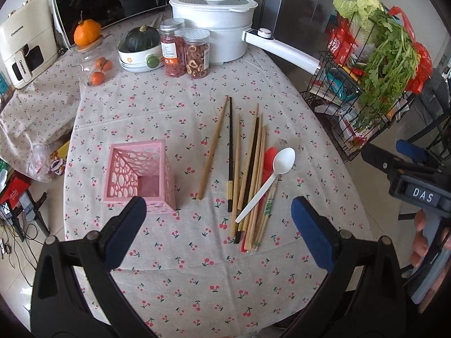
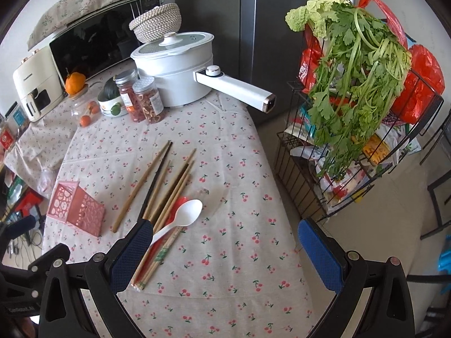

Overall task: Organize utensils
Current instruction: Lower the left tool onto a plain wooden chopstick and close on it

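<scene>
A pink perforated holder (image 1: pixel 139 176) (image 2: pixel 77 211) stands empty on the cherry-print tablecloth. To its right lie several wooden and dark chopsticks (image 1: pixel 251 174) (image 2: pixel 166 186), one wooden chopstick (image 1: pixel 212 148) lying apart. A white plastic spoon (image 1: pixel 267 181) (image 2: pixel 180 219) rests across the pile, over a red spoon (image 1: pixel 269 159) (image 2: pixel 176 204). My left gripper (image 1: pixel 218 233) hovers open above the near table, between holder and pile. My right gripper (image 2: pixel 225 256) is open too, its left finger (image 2: pixel 132 256) over the chopsticks' near ends. The right gripper's body (image 1: pixel 408 180) shows at the left view's right edge.
At the table's far end stand a white electric pot (image 1: pixel 214 28) with a long handle (image 1: pixel 282 49), two jars (image 1: pixel 186 49), a bowl with a squash (image 1: pixel 141 48) and oranges (image 1: pixel 97 70). A wire rack (image 2: pixel 352 152) with greens stands right of the table.
</scene>
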A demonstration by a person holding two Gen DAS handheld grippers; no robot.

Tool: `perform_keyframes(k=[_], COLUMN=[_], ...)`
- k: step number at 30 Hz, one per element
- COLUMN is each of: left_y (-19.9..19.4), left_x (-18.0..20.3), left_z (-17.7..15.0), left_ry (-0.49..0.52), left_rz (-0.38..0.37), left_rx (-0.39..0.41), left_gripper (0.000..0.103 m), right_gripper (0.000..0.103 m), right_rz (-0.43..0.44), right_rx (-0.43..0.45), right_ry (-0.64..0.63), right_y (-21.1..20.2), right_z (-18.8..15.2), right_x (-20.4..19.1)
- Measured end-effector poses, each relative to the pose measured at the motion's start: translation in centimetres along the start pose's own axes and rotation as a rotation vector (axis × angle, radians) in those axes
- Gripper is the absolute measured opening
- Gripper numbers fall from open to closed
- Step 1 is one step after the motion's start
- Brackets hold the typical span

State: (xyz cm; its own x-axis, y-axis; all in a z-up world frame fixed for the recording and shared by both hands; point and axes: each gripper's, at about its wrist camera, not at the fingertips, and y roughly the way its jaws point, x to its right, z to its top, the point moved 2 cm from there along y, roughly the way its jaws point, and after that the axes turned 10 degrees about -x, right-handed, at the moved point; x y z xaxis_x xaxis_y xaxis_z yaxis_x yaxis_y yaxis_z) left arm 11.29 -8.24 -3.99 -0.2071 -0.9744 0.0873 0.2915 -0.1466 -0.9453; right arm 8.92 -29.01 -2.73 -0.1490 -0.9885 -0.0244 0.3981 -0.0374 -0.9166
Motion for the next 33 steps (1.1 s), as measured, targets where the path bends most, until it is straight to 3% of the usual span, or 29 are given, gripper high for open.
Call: perform_keyframes(k=[3,5,7,10,12,17,22,26,33], left_y=[1.5,2.9,4.8,8.2,10.6,15.4,18.9,20.0,18.7], left_x=[0.4,1.0,1.4,1.7,1.9,2.9,2.7,2.5,2.7], left_z=[2.9,4.8,6.7,9.4,11.0,13.5,14.5,14.5,13.7], left_ry=[-0.014,-0.003,0.004,0.002,0.000,0.032,0.029,0.021,0.038], left_rz=[-0.005,0.019,0.028,0.030,0.032,0.100,0.132,0.129,0.123], left_rx=[-0.045,-0.072,-0.113,-0.172,-0.205,-0.244,-0.281,-0.299,-0.254], left_gripper=[0.094,0.084,0.077,0.053,0.031,0.028,0.019,0.016,0.007], right_gripper=[0.102,0.093,0.091,0.083,0.081,0.080,0.080,0.080,0.080], right_rz=[0.033,0.093,0.133,0.183,0.191,0.176,0.192,0.204,0.220], right_rx=[-0.040,-0.068,-0.086,-0.117,-0.134,-0.153,-0.169,-0.180,-0.194], right_ry=[0.041,0.043,0.046,0.046,0.057,0.071,0.112,0.130,0.125], right_y=[2.4,3.4,4.1,5.4,6.4,8.2,9.3,9.8,10.2], right_z=[0.6,1.0,1.6,2.4,2.9,4.1,4.6,4.7,4.9], right_x=[1.6,1.9,1.9,1.8,1.8,2.6,3.9,4.2,3.5])
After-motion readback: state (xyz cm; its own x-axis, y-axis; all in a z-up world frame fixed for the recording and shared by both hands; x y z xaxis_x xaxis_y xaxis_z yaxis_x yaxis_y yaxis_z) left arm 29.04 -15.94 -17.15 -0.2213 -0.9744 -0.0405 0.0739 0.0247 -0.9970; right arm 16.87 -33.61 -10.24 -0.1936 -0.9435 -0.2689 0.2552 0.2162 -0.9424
